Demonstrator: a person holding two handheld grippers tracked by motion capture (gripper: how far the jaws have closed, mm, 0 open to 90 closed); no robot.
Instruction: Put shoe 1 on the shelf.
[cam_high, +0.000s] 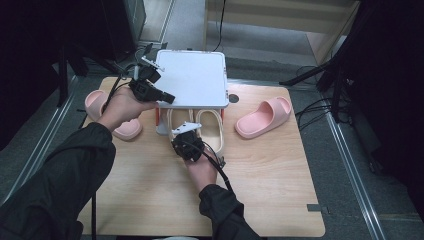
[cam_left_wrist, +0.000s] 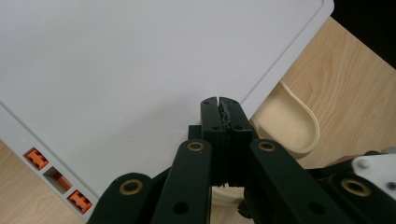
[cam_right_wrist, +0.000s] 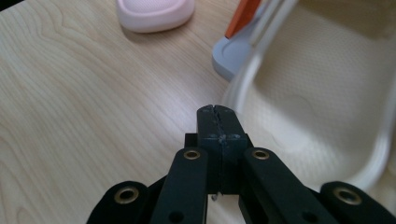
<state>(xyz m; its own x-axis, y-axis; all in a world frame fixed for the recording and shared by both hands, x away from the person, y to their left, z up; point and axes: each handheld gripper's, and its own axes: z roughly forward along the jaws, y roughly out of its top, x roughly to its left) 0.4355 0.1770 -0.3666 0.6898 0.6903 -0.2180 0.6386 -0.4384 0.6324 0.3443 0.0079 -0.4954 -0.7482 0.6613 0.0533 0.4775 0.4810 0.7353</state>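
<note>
Two cream slippers (cam_high: 200, 131) lie side by side, toes tucked under the white shelf (cam_high: 192, 79), heels out. Left slipper's heel rim is just right of the right gripper's (cam_high: 176, 133) closed jaws, apparently touching; shelf top sits under the left gripper's (cam_high: 169, 98) closed jaws.

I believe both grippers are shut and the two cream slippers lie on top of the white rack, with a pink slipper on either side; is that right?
Not quite: the cream slippers lie under the white rack, on its lower level, as the high view shows. The rest holds: the left gripper and right gripper are both shut, and one pink slipper lies to the rack's right, the other pink slipper to its left.
</note>
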